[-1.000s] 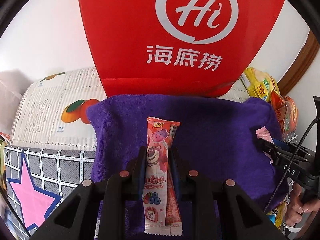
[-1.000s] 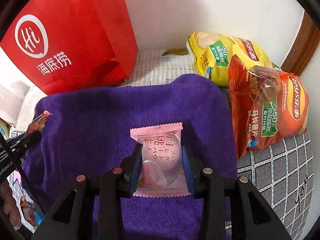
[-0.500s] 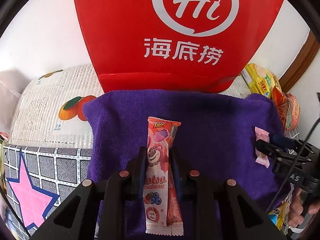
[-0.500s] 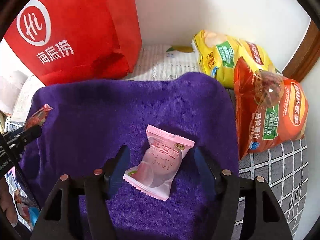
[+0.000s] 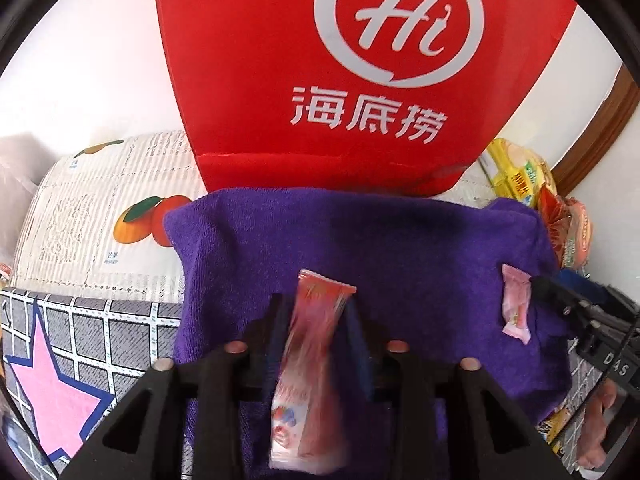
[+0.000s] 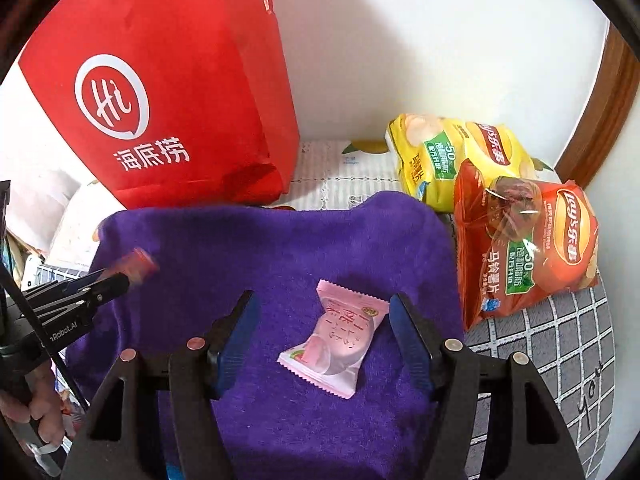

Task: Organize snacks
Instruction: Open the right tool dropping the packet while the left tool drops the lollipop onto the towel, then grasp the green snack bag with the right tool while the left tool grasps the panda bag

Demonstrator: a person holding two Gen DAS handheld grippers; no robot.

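Observation:
My left gripper (image 5: 316,308) has its jaws slightly parted around a long pink snack stick (image 5: 310,372), which looks blurred and tilted over the purple towel (image 5: 400,240). The stick's tip also shows in the right wrist view (image 6: 138,264) at the left gripper's fingertips. My right gripper (image 6: 322,312) is open and empty; a small pink peach candy (image 6: 340,340) lies on the towel (image 6: 260,248) between its fingers, touching neither. The candy also shows in the left wrist view (image 5: 516,308).
A red paper bag (image 5: 340,80) stands behind the towel against the white wall. A yellow chip bag (image 6: 452,156) and a red chip bag (image 6: 528,244) lie at the right. A fruit-print cloth (image 5: 100,216) and a grey checked cover (image 5: 60,340) lie at the left.
The right gripper opened and let the pink candy drop onto the towel, then backed off a little. The left gripper's jaws have parted and the snack stick is slipping, blurred.

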